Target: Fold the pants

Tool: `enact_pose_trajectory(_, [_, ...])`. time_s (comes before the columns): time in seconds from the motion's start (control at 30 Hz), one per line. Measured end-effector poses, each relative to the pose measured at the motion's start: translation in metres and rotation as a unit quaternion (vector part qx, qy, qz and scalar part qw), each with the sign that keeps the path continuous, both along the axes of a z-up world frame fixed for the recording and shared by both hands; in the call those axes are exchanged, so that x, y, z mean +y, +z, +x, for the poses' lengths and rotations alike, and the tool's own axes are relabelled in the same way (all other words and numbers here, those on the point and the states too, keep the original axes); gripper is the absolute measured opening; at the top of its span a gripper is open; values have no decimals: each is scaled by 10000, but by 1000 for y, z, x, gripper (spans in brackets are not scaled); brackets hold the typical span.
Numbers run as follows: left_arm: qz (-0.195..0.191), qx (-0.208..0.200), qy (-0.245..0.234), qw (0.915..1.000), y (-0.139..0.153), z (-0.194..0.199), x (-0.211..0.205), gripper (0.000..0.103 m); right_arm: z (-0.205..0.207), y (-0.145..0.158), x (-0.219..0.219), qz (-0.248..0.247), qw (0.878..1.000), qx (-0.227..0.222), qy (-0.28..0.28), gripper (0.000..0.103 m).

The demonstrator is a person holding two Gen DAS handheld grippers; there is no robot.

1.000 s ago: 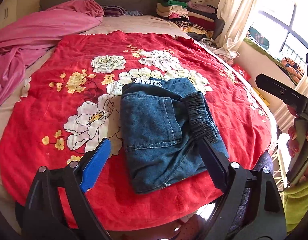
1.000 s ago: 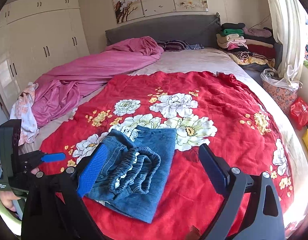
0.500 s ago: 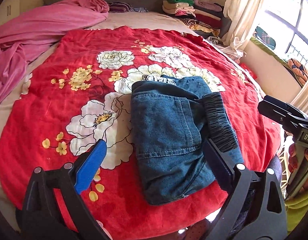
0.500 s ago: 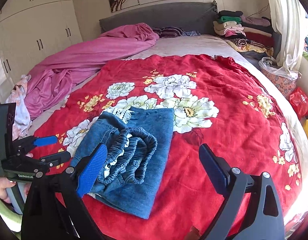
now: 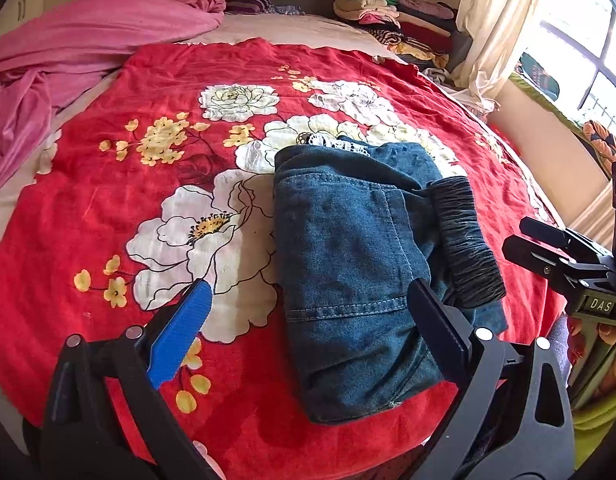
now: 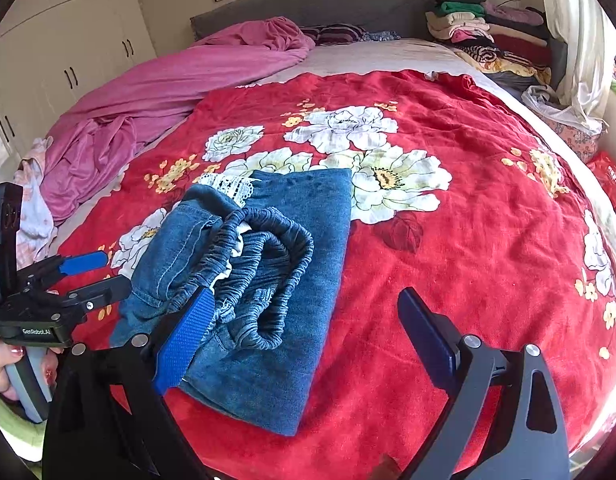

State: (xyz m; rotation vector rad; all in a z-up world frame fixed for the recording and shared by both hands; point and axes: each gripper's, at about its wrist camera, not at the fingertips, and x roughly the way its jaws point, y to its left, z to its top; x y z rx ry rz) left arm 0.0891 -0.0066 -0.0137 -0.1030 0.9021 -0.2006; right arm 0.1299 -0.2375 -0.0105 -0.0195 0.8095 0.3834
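Nearest, the left gripper has just been opening its jaws; they stand wide and hold nothing, though the dark one overlaps the folded blue denim pants. The right gripper is equally wide and empty. The pants lie on the red floral blanket; the gathered elastic waistband looks bunched, so flatten it before the final fold.

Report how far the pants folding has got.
Mostly done: the jeans lie folded into a compact bundle on the red blanket. Nothing is in hand: the left gripper and right gripper are both open and empty. Left: the elastic waistband bunches loosely on top and may want flattening.
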Motion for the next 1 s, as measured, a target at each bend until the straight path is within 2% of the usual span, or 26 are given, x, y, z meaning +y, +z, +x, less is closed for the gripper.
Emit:
enact_pose_trajectory(0.57, [2, 156, 50, 9999, -28, 22, -3, 93, 29, -27, -7, 377, 9977, 529, -189, 91])
enact_pose_trajectory(0.6, [-15, 174, 51, 9998, -31, 24, -3, 93, 32, -30, -6, 390, 9973, 599, -164, 88])
enact_pose_trajectory(0.67, [-181, 245, 43, 9995, -37, 28, -3, 93, 38, -39, -2, 519, 9957, 769, -57, 75])
enact_pose_trajectory(0.83, [-483, 268, 58, 9985, -41, 33, -2, 91, 48, -51, 0, 948, 9903, 1011, 64, 62])
enact_pose_trajectory(0.93, [-693, 270, 25, 9972, -42, 35, -4, 81, 52, -55, -1, 1244, 9861, 1089, 172, 47])
enact_pose_trajectory(0.97, [-804, 277, 8, 9964, -42, 35, -5, 72, 51, -55, 1, 1284, 9858, 1062, 226, 39])
enact_pose_trajectory(1.0, [-906, 300, 7, 9954, -42, 36, -6, 60, 49, -53, 2, 1281, 9864, 1001, 249, 36])
